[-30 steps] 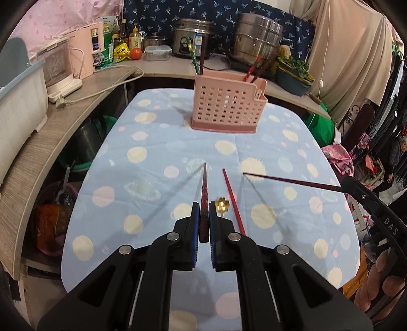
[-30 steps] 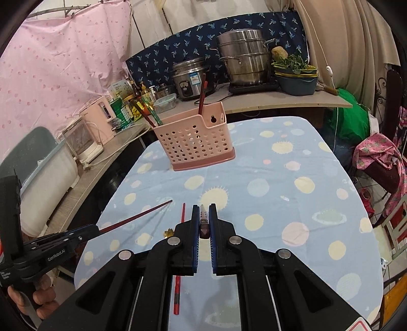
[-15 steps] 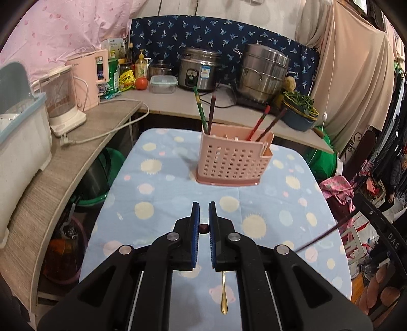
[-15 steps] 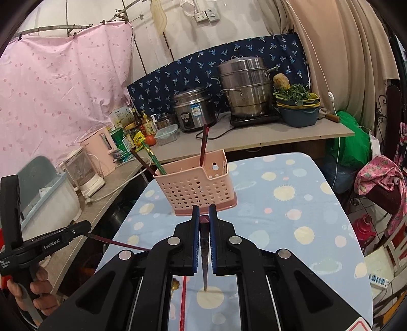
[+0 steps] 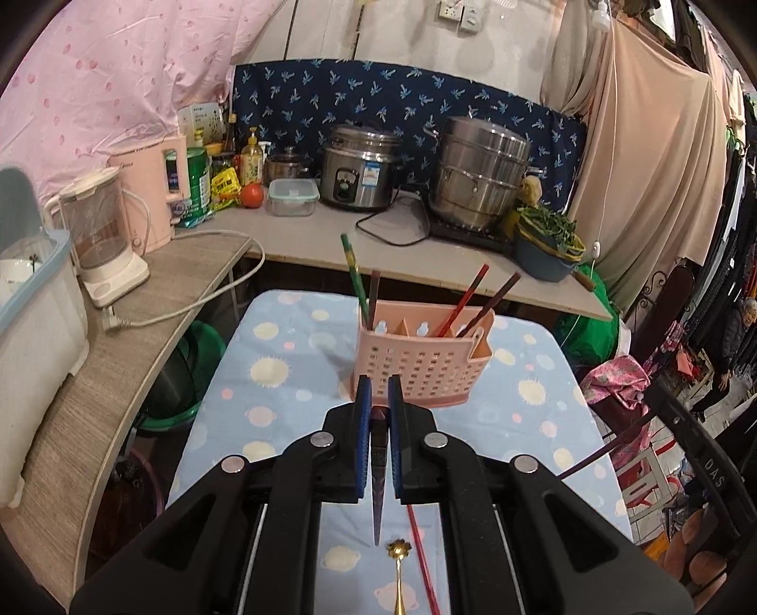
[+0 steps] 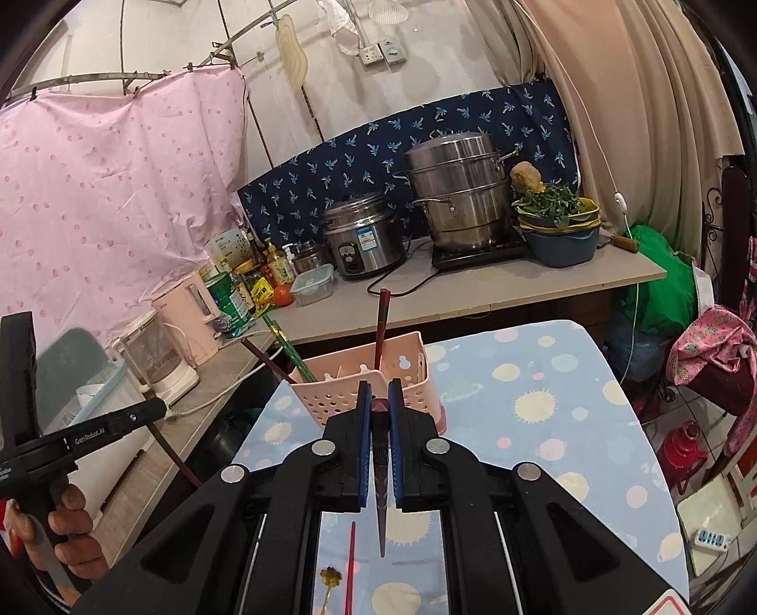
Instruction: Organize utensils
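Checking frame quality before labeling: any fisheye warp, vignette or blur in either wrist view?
Left wrist: dark vignette corners, counter edge bowed by fisheye, pink utensil basket sharp, right rim smeared. Right wrist: same vignette, wall and curtain rod curve, basket sharp, the other hand-held gripper stretched at left edge. No glare.

Cramped kitchen corner. Ahead of the hand-held gripper, a desk (image 5: 293, 378) under a pale blue cloth with yellow dots. Beyond it a grey L-shaped counter (image 5: 331, 236) carries a rice cooker (image 5: 362, 172), stacked steel steamer (image 5: 482, 177) and pink kettle (image 5: 156, 194). Navy patterned cloth (image 5: 378, 99) lines the plastered wall (image 6: 426, 42); pink sheet (image 6: 109, 184) hangs left, beige curtain (image 5: 653, 156) right. Even indoor light.
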`<state>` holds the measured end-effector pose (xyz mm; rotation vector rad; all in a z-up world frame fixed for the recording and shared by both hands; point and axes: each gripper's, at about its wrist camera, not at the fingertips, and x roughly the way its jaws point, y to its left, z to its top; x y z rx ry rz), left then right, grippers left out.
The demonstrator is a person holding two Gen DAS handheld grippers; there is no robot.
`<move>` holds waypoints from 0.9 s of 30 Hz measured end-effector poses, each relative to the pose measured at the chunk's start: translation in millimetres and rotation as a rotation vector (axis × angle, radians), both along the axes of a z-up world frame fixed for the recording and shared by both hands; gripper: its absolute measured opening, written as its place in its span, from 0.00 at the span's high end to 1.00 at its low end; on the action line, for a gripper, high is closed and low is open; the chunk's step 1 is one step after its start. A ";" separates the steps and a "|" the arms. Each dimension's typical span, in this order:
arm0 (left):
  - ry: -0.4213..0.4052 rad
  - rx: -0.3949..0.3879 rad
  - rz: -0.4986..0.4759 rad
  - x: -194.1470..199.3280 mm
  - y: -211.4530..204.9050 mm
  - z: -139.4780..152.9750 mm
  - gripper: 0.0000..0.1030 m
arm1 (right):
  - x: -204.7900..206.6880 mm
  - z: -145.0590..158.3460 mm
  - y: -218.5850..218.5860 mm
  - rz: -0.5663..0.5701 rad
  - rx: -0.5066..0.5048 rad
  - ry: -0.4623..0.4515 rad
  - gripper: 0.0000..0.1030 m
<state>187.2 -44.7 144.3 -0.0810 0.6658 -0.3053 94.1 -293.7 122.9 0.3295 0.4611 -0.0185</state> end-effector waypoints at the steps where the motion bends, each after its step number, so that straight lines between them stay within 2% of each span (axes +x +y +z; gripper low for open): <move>1: -0.009 -0.001 0.000 1.7 -1.0 3.8 0.93 | 2.1 1.2 -0.7 0.001 0.002 -0.002 0.93; 9: -0.091 -0.030 0.002 26.3 -12.0 46.8 0.95 | 25.1 19.3 -14.0 0.033 0.074 -0.044 0.93; 14: -0.137 -0.055 0.011 46.8 -18.2 74.1 0.95 | 48.1 42.3 -16.3 0.024 0.053 -0.089 0.93; 17: -0.147 -0.060 0.015 52.5 -18.3 80.3 0.95 | 59.8 50.8 -13.3 0.024 0.036 -0.099 0.93; 22: -0.103 -0.037 0.010 48.9 -7.0 55.6 0.95 | 50.9 44.2 -3.1 0.034 0.008 -0.093 0.93; 27: 0.000 0.036 0.012 35.1 20.5 -6.5 0.94 | 27.7 20.4 5.6 0.020 -0.029 -0.048 0.93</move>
